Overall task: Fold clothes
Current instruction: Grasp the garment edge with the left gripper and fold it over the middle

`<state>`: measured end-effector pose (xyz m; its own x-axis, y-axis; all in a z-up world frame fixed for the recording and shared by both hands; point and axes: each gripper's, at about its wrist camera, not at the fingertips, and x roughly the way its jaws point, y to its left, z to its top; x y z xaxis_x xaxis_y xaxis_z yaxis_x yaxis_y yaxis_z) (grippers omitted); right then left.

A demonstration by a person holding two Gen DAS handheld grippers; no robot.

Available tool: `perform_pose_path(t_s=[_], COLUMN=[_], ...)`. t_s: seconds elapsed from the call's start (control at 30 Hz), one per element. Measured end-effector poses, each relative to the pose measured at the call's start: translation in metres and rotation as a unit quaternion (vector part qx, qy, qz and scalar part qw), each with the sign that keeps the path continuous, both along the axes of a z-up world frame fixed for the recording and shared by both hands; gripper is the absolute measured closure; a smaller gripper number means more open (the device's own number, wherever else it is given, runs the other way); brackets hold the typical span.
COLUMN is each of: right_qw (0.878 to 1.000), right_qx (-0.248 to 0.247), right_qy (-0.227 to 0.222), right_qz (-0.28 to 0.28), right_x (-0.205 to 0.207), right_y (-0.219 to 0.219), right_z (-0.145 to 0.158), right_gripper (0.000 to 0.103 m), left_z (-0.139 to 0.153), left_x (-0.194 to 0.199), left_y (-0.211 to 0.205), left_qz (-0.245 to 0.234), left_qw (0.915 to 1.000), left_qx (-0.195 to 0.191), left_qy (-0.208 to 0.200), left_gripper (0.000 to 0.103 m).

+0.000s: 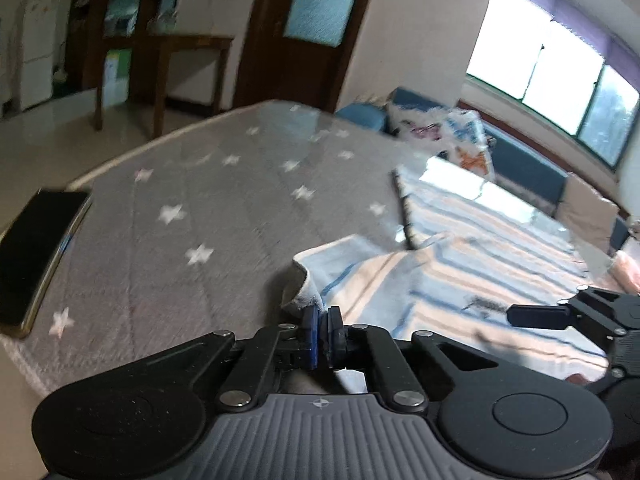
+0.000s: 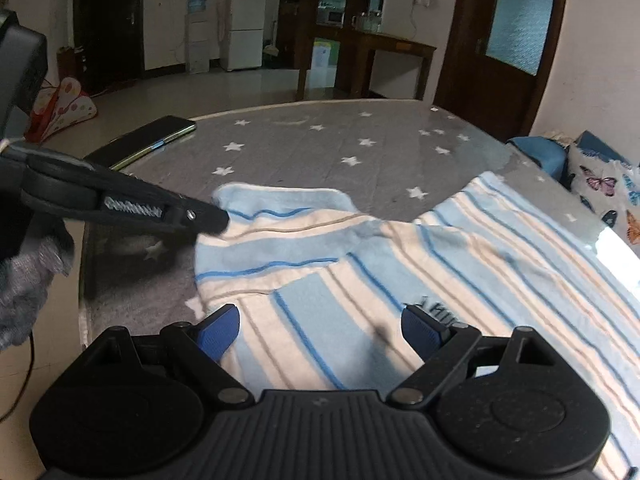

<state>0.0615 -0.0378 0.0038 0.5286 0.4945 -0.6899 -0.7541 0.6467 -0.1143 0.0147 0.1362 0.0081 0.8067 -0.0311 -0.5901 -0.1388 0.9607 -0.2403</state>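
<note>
Currently, step: a sleeve fold on the striped garment (image 2: 400,264), judged from the pinched sleeve edge.
Garment: spread flat on the star-patterned counter (image 2: 320,148), the phone (image 2: 148,142) well apart beyond its sleeve.
Left gripper (image 1: 322,330): fingers closed on the sleeve's cuff edge.
Right gripper (image 2: 320,330): fingers spread wide, holding nothing, poised above the garment's body.
Next: probably carry the sleeve inward across the garment; the free gripper could steady the body.
</note>
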Motion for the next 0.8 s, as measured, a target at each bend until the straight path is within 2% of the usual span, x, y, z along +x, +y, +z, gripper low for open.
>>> perform_pose_path(t_s=[0.2, 0.37, 0.57, 0.73, 0.8], right_qw=[0.999, 0.996, 0.991, 0.988, 0.987], right_qx=[0.005, 0.015, 0.023, 0.023, 0.024], right_qy=[-0.006, -0.009, -0.015, -0.015, -0.014], right_qz=[-0.041, -0.085, -0.132, -0.155, -0.161], right_x=[0.006, 0.012, 0.015, 0.017, 0.018], right_y=[-0.035, -0.068, -0.104, -0.125, -0.132], right_z=[0.007, 0.013, 0.02, 0.02, 0.02], right_gripper=[0.013, 0.013, 0.013, 0.013, 0.013], left_z=[0.023, 0.03, 0.014, 0.001, 0.004], left_x=[-0.013, -0.019, -0.015, -0.012, -0.016], left_y=[-0.028, -0.06, -0.096, -0.103, -0.104], left_qz=[-0.068, -0.157, -0.239, -0.267, -0.281], left_qw=[0.9963, 0.9842, 0.9684, 0.9622, 0.9578], left_qx=[0.014, 0.036, 0.057, 0.052, 0.059], left_qy=[-0.051, -0.073, -0.041, 0.001, -0.001], left_gripper=[0.098, 0.098, 0.098, 0.095, 0.093])
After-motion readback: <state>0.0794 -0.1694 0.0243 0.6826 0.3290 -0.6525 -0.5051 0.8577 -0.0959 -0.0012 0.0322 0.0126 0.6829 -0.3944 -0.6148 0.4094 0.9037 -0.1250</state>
